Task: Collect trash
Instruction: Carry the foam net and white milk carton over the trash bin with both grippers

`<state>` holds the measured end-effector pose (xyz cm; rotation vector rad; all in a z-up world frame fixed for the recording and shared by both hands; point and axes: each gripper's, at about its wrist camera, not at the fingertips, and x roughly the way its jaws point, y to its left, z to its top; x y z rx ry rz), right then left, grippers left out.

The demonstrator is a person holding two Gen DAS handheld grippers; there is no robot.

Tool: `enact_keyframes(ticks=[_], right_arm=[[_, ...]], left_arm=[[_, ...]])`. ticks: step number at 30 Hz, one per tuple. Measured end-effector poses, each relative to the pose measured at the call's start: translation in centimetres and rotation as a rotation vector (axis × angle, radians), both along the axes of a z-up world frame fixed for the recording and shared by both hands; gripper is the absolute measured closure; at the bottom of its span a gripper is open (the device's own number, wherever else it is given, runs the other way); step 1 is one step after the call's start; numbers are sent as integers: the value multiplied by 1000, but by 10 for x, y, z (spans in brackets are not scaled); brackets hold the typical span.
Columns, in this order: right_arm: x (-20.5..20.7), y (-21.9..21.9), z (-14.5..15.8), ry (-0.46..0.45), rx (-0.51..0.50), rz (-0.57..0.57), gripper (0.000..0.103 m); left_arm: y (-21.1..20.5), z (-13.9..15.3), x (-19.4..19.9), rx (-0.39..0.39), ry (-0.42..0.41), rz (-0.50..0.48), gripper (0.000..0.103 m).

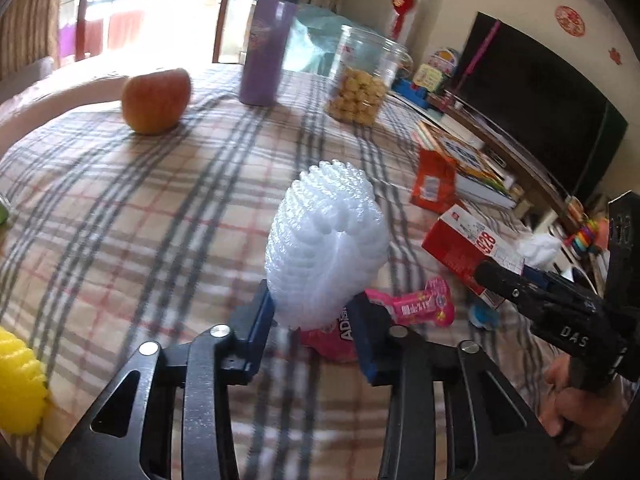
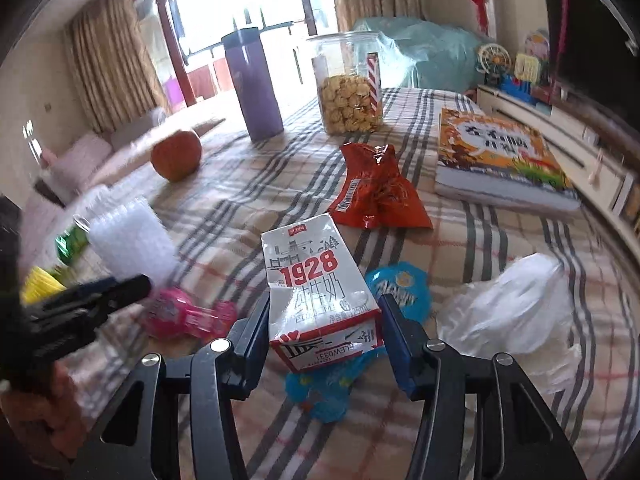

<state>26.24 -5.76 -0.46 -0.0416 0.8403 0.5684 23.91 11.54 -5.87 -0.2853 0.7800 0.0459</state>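
Observation:
My left gripper (image 1: 312, 314) is shut on the lower end of a white foam fruit net (image 1: 326, 240), which stands up between the blue pads above the plaid tablecloth (image 1: 160, 208). My right gripper (image 2: 325, 326) is shut on a white and red milk carton (image 2: 316, 280) marked 1928, its pads pressed on both sides. A pink wrapper (image 2: 188, 312) lies between the two grippers. Under and behind the carton lies a blue wrapper (image 2: 400, 284), and a red snack bag (image 2: 376, 188) lies beyond it. To the right is a crumpled white bag (image 2: 516, 312).
An apple (image 1: 156, 100), a purple bottle (image 1: 268, 44) and a clear jar of snacks (image 1: 364, 76) stand at the far side. A thick book (image 2: 500, 156) lies at the right. A yellow foam net (image 1: 16, 380) and a green wrapper (image 2: 70, 240) sit at the left edge.

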Motion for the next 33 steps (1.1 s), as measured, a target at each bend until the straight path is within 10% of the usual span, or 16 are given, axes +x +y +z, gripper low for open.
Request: enact_keyframes(ticks=[33], right_arm=[[-113,-205,28,-2,176,-317,51]], left_arm=[[-212,26,-38,0,-25,-465,75]])
